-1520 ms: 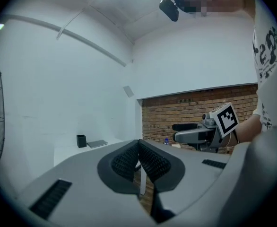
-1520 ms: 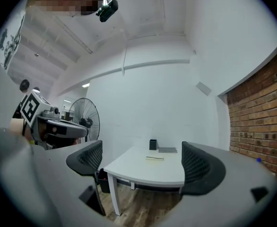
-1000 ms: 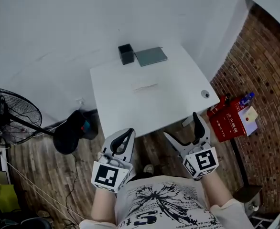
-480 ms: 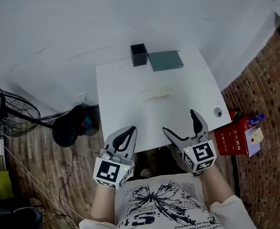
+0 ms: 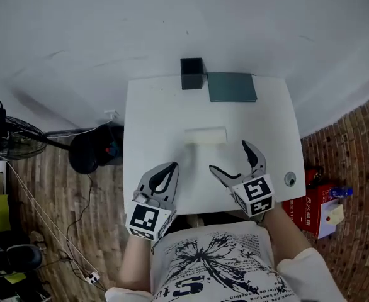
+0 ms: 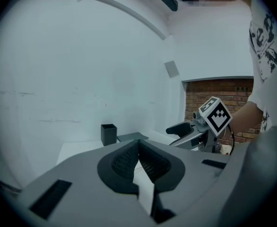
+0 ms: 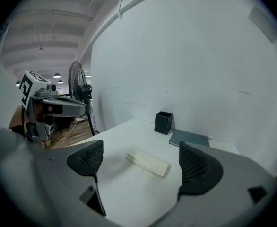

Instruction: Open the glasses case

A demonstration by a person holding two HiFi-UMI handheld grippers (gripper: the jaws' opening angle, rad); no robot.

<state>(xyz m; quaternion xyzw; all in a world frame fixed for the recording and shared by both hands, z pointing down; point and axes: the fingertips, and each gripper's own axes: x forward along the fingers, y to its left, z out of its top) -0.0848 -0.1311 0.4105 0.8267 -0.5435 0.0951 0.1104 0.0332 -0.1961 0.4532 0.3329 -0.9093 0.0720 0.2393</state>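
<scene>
A white, flat glasses case lies closed near the middle of the white table. In the right gripper view the case sits on the table ahead of the jaws. My right gripper stands open just short of the case, nothing between its fingers. My left gripper hovers over the table's near edge, left of the case, its jaws shut with nothing in them. The left gripper looks along the table toward the back wall.
A black square pen holder and a grey-green notebook stand at the table's far edge. A round cable hole is at the near right corner. A fan, a dark bag and a red box are on the floor around.
The person has come closer to the table. Both grippers moved forward from the table's near edge to over it; the right one now reaches close to the case. Jaw states are unchanged.
</scene>
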